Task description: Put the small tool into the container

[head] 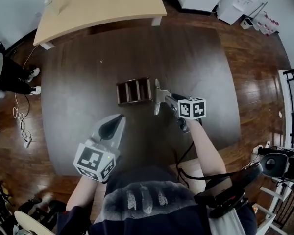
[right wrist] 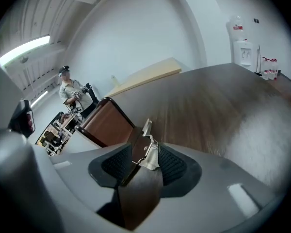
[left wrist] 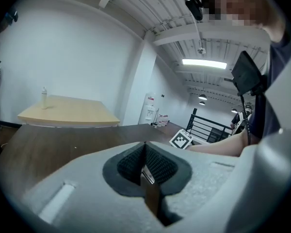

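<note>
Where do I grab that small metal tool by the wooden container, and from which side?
Take the small tool across its narrow middle, likely from above, on the side away from the container, whose wall stands close beyond it. It is slim, and the right gripper straddles it so, jaws open.

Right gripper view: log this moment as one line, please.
right gripper: open | small tool: between its jaws, not gripped | container: close ahead, left of jaws | left gripper: shut, empty
</note>
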Demonstrator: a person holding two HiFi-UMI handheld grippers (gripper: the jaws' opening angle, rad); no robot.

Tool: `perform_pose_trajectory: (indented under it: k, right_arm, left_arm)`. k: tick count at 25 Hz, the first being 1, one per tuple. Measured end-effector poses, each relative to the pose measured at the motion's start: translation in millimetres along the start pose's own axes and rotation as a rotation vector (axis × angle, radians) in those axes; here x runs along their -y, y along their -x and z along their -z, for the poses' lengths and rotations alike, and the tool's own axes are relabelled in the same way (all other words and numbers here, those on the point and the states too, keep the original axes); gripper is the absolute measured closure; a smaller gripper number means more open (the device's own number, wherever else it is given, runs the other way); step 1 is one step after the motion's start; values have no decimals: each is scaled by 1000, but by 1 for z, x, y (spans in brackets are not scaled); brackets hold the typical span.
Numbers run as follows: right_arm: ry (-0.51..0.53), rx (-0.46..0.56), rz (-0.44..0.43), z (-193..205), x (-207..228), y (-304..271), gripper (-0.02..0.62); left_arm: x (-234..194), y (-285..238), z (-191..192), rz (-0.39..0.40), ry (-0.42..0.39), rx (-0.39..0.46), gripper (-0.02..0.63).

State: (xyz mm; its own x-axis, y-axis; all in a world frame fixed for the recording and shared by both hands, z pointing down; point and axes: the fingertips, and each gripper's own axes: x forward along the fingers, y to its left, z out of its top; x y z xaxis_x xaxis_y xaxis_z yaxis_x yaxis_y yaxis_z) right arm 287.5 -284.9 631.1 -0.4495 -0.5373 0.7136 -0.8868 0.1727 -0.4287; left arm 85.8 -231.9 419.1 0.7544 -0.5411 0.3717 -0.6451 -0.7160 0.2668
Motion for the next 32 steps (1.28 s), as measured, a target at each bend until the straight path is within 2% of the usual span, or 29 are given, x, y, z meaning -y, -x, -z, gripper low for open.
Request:
perform_pose_trajectory:
  k: [4, 5, 7, 10, 15, 24, 29, 32]
  right_arm:
    - [-27, -23, 36, 3, 10, -3, 442]
    - [-38, -26, 29, 4, 9, -5, 463]
    - [-75, -26, -2, 6, 4, -9, 512]
    - [-143, -13, -28, 6, 2, -11, 529]
    - [-330, 67, -122, -2, -5, -8, 586]
    - [-243, 113, -70, -6, -18, 8, 592]
    - [-235, 194, -42, -20, -23, 32, 592]
    - [-188, 267, -18, -40, -33, 53, 592]
  left_arm:
    - [-8, 3, 1, -10, 12, -3, 607]
    - [-10, 3, 2, -11, 17, -4, 607]
    - [-13, 4, 5, -8, 23, -7, 607]
    - [-14, 5, 6, -1, 23, -2, 607]
    - [-19, 12, 4, -9, 11, 3, 607]
    - [-26, 27, 14, -21, 7, -21, 607]
    - [-27, 32, 22, -14, 9, -34, 607]
    - [-28, 35, 20, -7, 4, -22, 607]
